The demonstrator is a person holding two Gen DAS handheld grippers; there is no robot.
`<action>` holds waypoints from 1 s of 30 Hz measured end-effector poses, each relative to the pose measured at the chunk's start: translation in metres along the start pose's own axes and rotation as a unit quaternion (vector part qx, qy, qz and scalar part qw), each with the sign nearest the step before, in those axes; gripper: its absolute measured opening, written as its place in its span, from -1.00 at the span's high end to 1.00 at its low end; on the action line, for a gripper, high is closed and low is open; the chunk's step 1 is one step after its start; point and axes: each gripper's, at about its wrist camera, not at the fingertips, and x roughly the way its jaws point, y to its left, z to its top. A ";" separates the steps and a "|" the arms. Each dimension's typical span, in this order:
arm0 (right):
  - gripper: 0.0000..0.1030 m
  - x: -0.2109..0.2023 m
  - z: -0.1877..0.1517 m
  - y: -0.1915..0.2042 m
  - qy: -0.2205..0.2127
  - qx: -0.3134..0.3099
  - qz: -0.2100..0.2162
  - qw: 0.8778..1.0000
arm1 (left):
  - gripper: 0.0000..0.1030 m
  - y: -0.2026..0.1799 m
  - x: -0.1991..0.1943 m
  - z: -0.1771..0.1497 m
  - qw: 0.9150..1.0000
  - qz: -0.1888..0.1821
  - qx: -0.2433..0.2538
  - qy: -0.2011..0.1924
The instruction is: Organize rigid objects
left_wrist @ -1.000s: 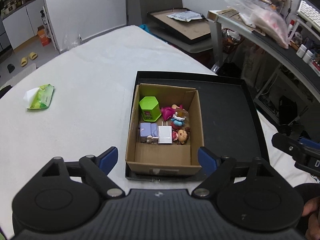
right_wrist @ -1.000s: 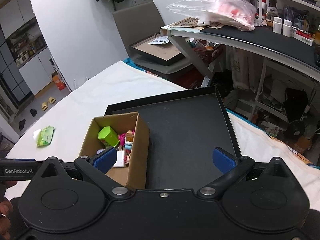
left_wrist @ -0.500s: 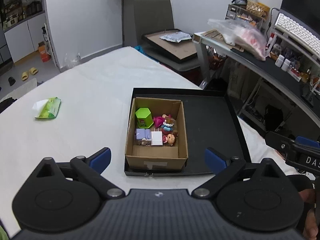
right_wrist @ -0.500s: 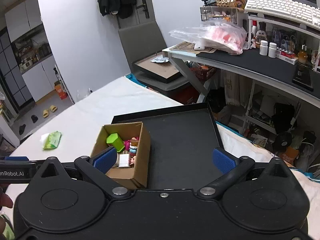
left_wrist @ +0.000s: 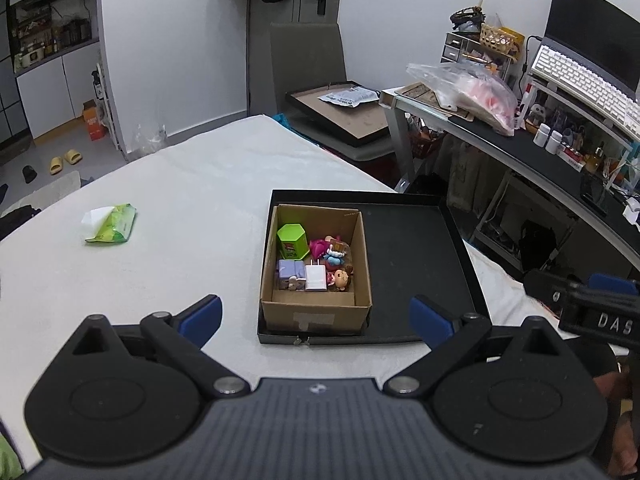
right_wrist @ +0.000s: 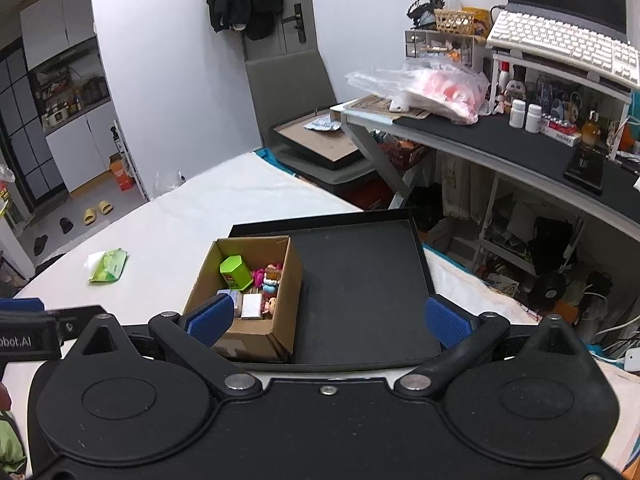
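1. A green wipes pack lies on the white surface, well left of the box.
2. The left tool hangs spread and empty, short of the box.
3. The cardboard box sits in the left part of a black tray (its right part is bare); inside lie a green tub, a white charger and small dolls.
4. The right tool is spread too, holding nothing.
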 end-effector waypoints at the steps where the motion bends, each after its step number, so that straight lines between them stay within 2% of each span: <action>1: -1.00 -0.003 0.000 0.001 -0.002 0.000 -0.002 1.000 | -0.93 0.001 -0.002 -0.001 1.000 -0.001 0.000 0.001; 18: -1.00 -0.017 -0.001 0.024 -0.008 -0.035 -0.001 0.999 | -0.93 0.014 -0.021 -0.009 1.000 0.003 -0.001 -0.014; 30: -1.00 -0.019 -0.003 0.028 -0.004 -0.028 0.001 1.000 | -0.93 0.020 -0.024 -0.012 1.000 0.006 0.001 -0.012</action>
